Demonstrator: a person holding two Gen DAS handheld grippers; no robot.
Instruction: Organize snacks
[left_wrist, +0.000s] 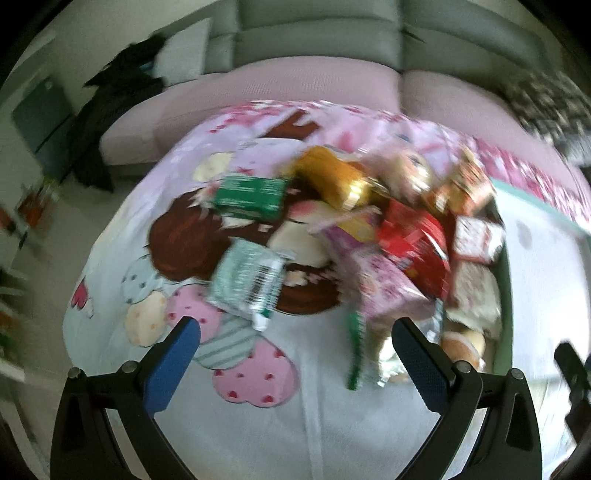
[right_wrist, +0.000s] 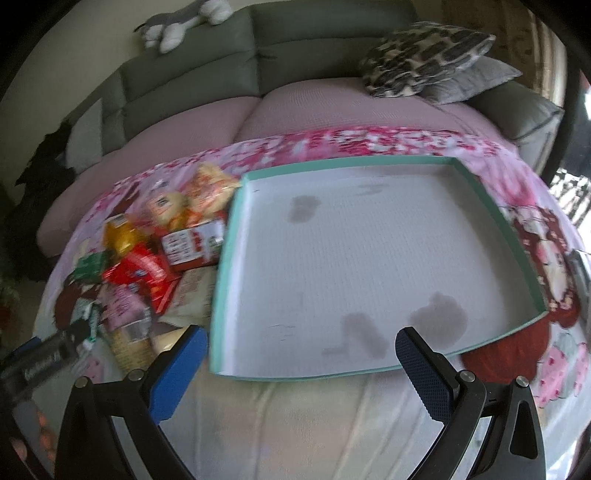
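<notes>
A sofa (right_wrist: 295, 110) backs a table under a pink cartoon cloth (left_wrist: 258, 369); the snacks (left_wrist: 369, 236) lie heaped just left of the tray (right_wrist: 221, 295), which holds nothing; left gripper (left_wrist: 295, 354) and right gripper (right_wrist: 299, 362) both gape, holding nothing.

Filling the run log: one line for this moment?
left claw: open, empty | right claw: open, empty | tray: empty | snack pile: beside tray

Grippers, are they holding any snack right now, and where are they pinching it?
Nothing is held. The left gripper and right gripper both have open jaws with nothing between them; the snacks lie untouched beside the tray.
</notes>
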